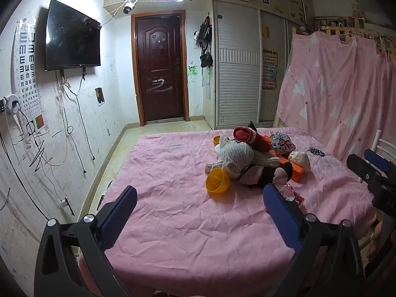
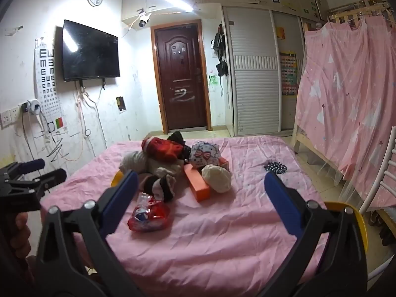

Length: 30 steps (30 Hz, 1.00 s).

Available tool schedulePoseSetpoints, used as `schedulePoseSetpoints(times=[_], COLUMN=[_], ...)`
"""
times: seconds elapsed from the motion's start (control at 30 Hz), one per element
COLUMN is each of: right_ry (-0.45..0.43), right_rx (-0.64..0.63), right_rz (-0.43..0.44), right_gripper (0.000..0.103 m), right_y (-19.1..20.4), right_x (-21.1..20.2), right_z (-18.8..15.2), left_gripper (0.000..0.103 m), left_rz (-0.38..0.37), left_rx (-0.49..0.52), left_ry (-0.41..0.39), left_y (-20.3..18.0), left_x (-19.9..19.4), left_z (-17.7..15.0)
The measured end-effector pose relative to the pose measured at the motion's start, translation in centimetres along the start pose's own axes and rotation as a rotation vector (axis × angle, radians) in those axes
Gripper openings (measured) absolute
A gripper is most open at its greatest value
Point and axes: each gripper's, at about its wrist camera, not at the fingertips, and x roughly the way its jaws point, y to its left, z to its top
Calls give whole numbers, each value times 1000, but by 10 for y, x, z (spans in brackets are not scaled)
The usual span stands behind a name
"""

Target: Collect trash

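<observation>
both claws are spread as wide as they go and holding nothing. in the left wrist view the left gripper [image 1: 200,198] fills the bottom of the frame, its blue pads [image 1: 118,216] hanging over the pink bedsheet [image 1: 173,222] with only wrinkled fabric between them. the right gripper [image 2: 201,193] looks the same in its own view, jaws wide apart and empty.

the trash i'm after is the crinkly red and clear wrapper [image 2: 149,214], lower centre-left in the right wrist view, lying flat on the sheet just beside my left pad there, not touching it as far as i can see. in the left view it peeks out behind the right pad, mostly hidden.

further up, around mid frame, there's a heap: a red and white knit thing [image 2: 162,149] on top, rolled socks [image 2: 162,185] in front, an orange box [image 2: 198,185], a cream yarn-looking ball [image 2: 216,178] leaning on the box, and a white bag with a bow print [image 2: 204,157]. a yellow bowl [image 1: 217,180] lies tipped on its side at the near left edge of the heap in the left view. a dark spiky hairbrush head [image 2: 275,167] sits well apart, right of centre.

a yellow rim [image 2: 360,222] shows at the lower right behind my right jaw, can't tell what it is.
</observation>
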Motion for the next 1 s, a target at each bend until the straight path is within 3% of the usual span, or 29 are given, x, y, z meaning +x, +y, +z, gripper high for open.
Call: schedulePoseSetpoints(times=[1.0], right_ry=[8], right_rx=[4], right_rz=[6], right_gripper=[98], right_y=[3], right_x=[0], right_z=[-1], left_gripper=[94], left_rz=[-2], left_rx=[-2], left_ry=[9], left_y=[1], left_x=[0], left_z=[0])
